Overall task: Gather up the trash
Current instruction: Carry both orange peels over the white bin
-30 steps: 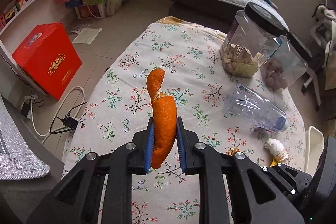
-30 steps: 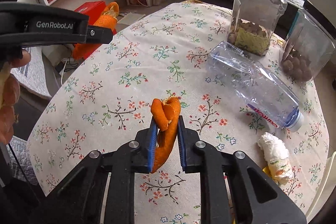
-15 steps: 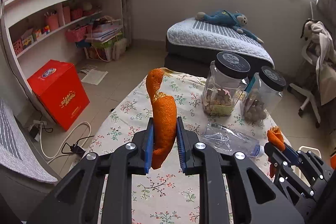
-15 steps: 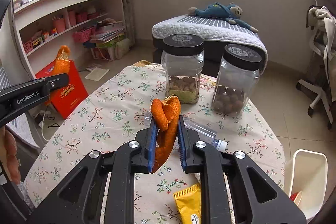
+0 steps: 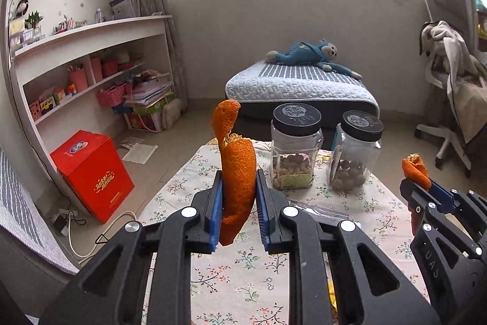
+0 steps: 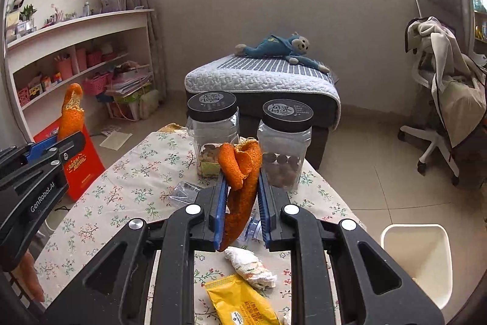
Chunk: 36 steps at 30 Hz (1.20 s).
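My left gripper (image 5: 238, 212) is shut on a long orange peel (image 5: 236, 172), held upright above the floral table (image 5: 243, 270). My right gripper (image 6: 242, 210) is shut on a second, curled orange peel (image 6: 242, 172). Each gripper shows in the other's view, the right one at the right edge (image 5: 426, 194), the left one at the left edge (image 6: 45, 151). On the table below the right gripper lie a crumpled tissue (image 6: 251, 265), a yellow wrapper (image 6: 240, 303) and an empty plastic bottle (image 6: 185, 192). A white bin (image 6: 417, 261) stands on the floor at the right.
Two black-lidded jars (image 6: 213, 130) (image 6: 286, 142) stand at the table's far end. Beyond are a bed with a blue plush toy (image 6: 274, 46), shelves (image 5: 76, 57), a red box (image 5: 91, 172) on the floor, and a chair with clothes (image 6: 444, 81).
Both grippers have lifted and tilted up from looking down at the table to looking across the room, each keeping its peel. The bin, tissue and wrapper have come into the right view.
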Tool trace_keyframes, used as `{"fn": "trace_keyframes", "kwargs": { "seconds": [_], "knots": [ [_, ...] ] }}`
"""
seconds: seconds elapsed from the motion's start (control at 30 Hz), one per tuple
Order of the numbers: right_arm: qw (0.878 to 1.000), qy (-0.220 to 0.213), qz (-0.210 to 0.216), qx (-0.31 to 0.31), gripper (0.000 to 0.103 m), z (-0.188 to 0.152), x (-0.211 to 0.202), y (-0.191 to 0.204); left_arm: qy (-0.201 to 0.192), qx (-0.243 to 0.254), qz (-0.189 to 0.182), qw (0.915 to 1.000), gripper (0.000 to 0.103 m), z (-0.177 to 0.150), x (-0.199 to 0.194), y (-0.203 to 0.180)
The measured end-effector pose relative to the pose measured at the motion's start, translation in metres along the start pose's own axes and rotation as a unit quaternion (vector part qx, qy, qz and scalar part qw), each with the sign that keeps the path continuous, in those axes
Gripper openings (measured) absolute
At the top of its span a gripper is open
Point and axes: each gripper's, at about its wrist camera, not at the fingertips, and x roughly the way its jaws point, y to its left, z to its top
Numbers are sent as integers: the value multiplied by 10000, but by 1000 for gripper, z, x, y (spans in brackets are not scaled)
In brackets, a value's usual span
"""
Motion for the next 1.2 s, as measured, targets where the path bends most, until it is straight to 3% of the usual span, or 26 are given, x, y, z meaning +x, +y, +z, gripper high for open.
{"fn": "trace_keyframes", "kwargs": {
  "seconds": [0.67, 1.2],
  "knots": [
    [9953, -264, -726, 587, 19, -3, -47, -106, -186, 261, -871, 9957, 20, 3, -30, -100],
    [9807, -130, -1527, 1211, 20, -16, -62, -209, -186, 485, -1389, 9889, 21, -1, -43, -172]
  ]
}}
